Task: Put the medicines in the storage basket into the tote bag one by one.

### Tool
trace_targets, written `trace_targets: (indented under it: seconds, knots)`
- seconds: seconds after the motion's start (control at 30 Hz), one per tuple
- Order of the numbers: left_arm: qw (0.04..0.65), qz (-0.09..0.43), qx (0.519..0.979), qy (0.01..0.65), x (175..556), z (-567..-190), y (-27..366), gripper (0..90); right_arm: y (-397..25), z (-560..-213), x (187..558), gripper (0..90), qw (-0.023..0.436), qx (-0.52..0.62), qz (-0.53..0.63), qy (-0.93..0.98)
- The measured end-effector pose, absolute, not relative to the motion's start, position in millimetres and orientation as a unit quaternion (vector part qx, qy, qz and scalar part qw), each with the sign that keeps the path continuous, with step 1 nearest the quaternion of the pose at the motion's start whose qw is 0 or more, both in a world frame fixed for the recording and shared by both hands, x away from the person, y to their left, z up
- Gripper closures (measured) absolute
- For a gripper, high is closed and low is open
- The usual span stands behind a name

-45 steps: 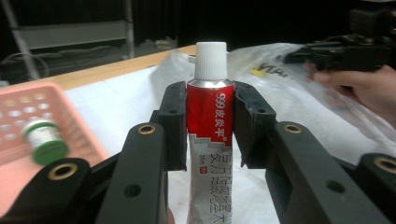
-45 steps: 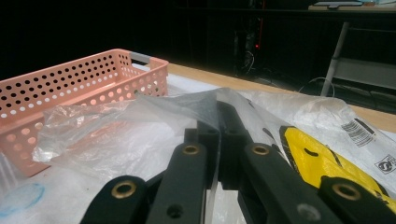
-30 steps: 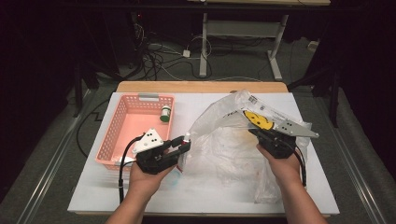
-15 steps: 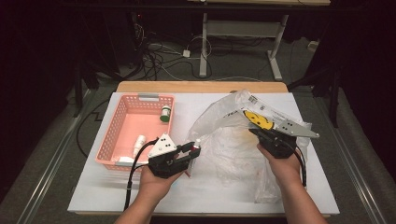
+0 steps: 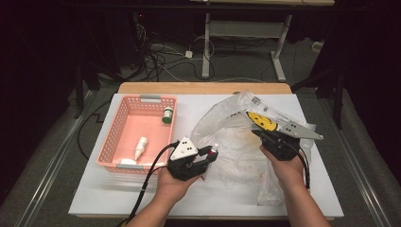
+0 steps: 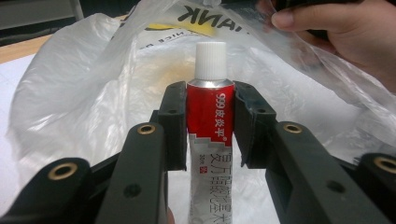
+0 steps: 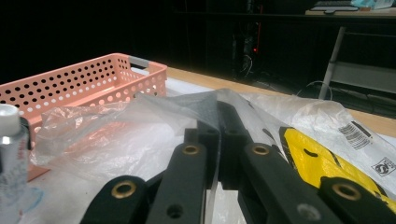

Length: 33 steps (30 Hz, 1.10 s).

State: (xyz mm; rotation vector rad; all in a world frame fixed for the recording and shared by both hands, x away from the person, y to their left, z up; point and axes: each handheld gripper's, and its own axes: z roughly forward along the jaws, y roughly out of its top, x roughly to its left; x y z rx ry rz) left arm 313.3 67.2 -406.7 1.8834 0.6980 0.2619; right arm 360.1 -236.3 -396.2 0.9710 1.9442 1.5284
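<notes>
My left gripper (image 5: 211,152) is shut on a red and silver tube (image 6: 211,122) with a white cap, held cap-forward. The tube's cap points into the mouth of a clear plastic bag (image 5: 236,142) with a yellow print, which lies crumpled on the white table. My right gripper (image 5: 263,135) is shut on the bag's upper edge and holds it raised; in the right gripper view the film (image 7: 140,126) is pinched between the closed jaws. The tube (image 7: 9,154) stands just left of the bag's opening there.
A pink perforated basket (image 5: 124,123) sits on the left of the table. It holds a green-capped bottle (image 5: 167,115), a small white bottle (image 5: 140,147) and a white item at its near end. Cables and a desk frame lie on the floor beyond.
My left gripper has carried the tube rightwards from the basket's near corner to the bag's opening. The right gripper has stayed holding the bag's edge.
</notes>
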Motion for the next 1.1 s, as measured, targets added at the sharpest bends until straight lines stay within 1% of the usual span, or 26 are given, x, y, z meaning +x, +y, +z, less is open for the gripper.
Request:
trace_targets:
  seconds: [0.37,1.1]
  knots:
    - [0.536,0.115,0.785,0.289,330.3,-406.3,40.2,66.2,-236.6,-395.0,360.2,90.0,0.238,0.354,0.562,0.709]
    - [0.517,0.128,0.796,0.287,353.7,-415.4,1.2,66.1,-236.6,-393.5,368.6,90.0,0.236,0.355,0.569,0.703]
